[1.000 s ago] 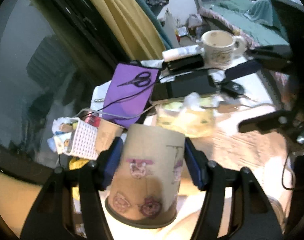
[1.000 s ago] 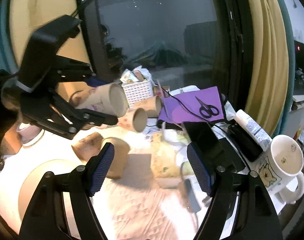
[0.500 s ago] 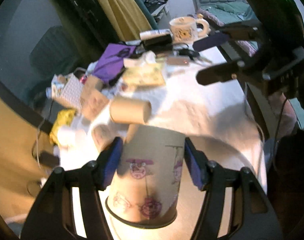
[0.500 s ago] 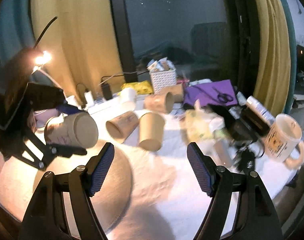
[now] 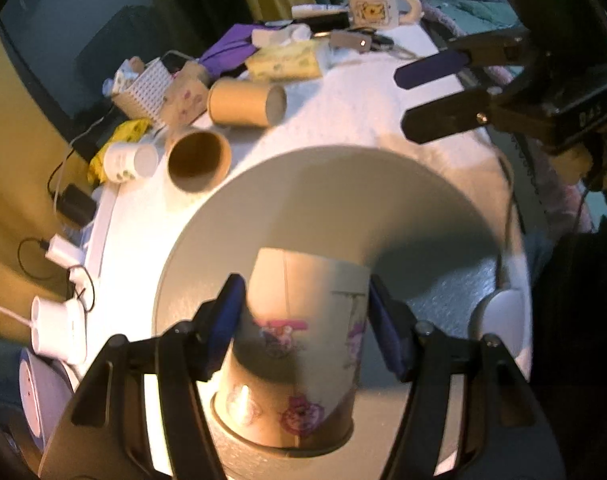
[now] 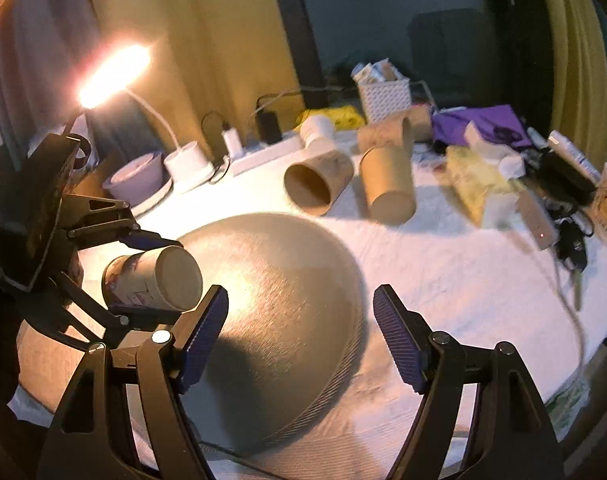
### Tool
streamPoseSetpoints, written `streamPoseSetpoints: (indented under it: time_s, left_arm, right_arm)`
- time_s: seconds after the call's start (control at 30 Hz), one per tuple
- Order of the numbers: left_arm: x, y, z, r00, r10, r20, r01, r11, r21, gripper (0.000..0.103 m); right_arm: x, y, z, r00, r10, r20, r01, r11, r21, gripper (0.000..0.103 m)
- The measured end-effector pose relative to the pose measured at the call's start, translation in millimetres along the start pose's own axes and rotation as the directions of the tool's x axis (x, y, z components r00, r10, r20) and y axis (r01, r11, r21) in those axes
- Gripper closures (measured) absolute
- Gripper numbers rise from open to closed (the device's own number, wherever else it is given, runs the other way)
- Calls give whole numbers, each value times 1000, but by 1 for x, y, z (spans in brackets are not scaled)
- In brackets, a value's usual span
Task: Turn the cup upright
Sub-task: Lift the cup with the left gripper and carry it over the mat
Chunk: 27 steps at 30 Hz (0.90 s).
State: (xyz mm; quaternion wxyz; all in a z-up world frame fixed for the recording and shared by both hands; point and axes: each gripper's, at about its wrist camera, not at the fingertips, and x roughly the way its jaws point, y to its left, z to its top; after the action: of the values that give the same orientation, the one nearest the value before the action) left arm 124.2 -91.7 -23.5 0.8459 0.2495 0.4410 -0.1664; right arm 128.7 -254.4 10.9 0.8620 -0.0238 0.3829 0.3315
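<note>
While I look along my left gripper [image 5: 303, 328], I see its jaws clamped on the flowered paper cup [image 5: 299, 344], one blue pad on each flank at mid-height, the cup's closed base pointing away from me and its open rim toward the camera. That side grip makes sense to me: it leaves the base free to go down first, and the cup hangs above the round grey mat [image 5: 343, 208], which I judge to be the spot for standing it. Beyond it on the white worktop [image 5: 343, 96] lie two plain brown cups [image 5: 243, 102], one on its side, one showing me its mouth, with a mug [image 5: 379, 7] at the far edge. Turning to the right wrist view, my right gripper [image 6: 299, 336] has its jaws spread wide and holds nothing, hovering over the mat [image 6: 271, 292], apparently only standing by. To its left the other gripper [image 6: 115, 264] carries the cup [image 6: 155, 278] roughly horizontal, base toward me, clear of the mat's surface and well outside the right jaws. I judge the flip only half made; the cup must tilt further before it goes down.
</note>
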Motion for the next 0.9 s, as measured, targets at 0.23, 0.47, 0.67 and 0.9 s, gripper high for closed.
streamPoseSetpoints:
  time_s: [0.23, 0.47, 0.67, 0.9]
  left_arm:
    - [8, -18, -3, 999, 41, 27, -43, 998, 51, 39]
    - [13, -13, -8, 999, -2, 45, 2, 1000, 8, 22]
    - [-3, -8, -13, 994, -31, 103, 38, 998, -59, 22]
    - [-23, 2, -40, 988, -53, 148, 72, 989, -126, 22]
  right_arm:
    - [19, 0, -3, 999, -5, -48, 4, 1000, -15, 25]
    - [24, -2, -3, 997, -30, -68, 27, 999, -44, 25]
    - [26, 7, 1, 995, -35, -89, 25, 993, -118, 25]
    - [36, 41, 12, 993, 26, -119, -56, 966, -252, 25]
